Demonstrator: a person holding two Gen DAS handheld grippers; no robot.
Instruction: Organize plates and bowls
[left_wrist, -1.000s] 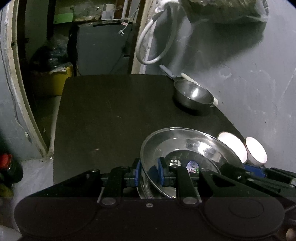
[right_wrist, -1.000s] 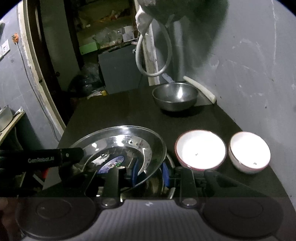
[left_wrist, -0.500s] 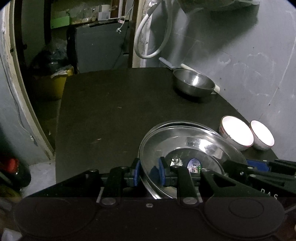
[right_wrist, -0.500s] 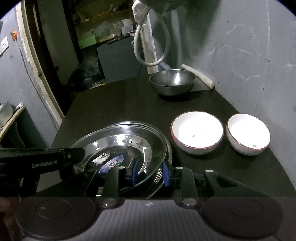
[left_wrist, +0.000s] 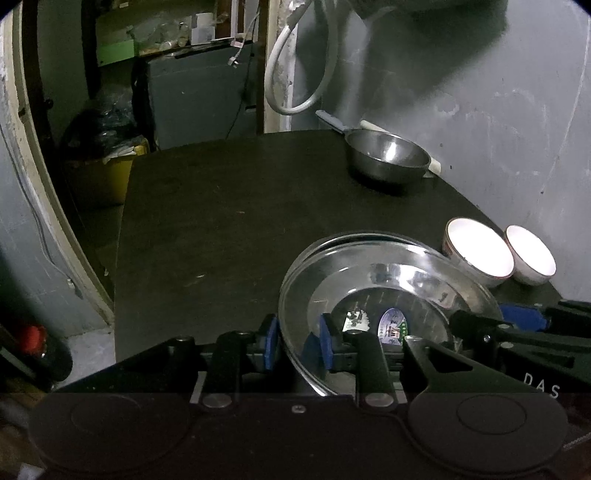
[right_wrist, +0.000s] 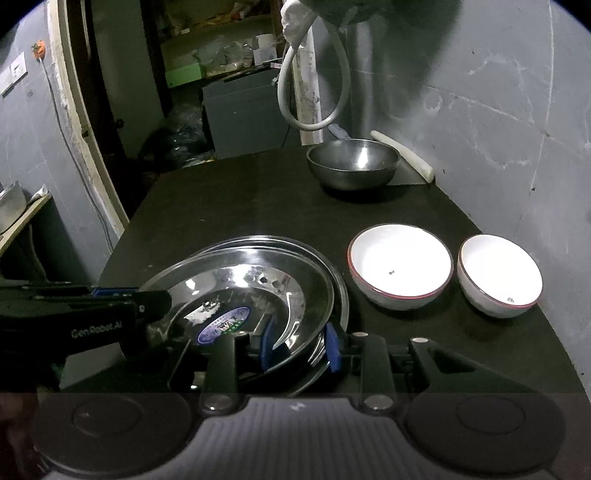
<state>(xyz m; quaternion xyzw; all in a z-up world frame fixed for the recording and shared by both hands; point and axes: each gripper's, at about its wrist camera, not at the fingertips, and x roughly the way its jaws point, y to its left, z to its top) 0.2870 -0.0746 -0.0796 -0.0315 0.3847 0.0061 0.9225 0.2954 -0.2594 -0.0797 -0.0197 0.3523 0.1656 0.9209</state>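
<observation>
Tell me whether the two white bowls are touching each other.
Apart. The right wrist view shows a strip of dark table between the larger white bowl and the smaller white bowl.

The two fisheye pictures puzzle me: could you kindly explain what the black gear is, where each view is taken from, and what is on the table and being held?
No robot here: a person carries a hand-held gripper in each hand, with a camera on each looking along its jaws. One picture is from the left gripper, the other from the right gripper; the black shape at the bottom is the tool itself, and each view also shows the other tool.

On the dark table stand a steel bowl at the back and, by the wall, a larger white bowl and a smaller white bowl.

Both pairs of jaws straddle the rim of the top steel plate, which sits tilted over the lower steel plates. The jaws have just been opening slightly; whether they grip it I cannot tell.
</observation>
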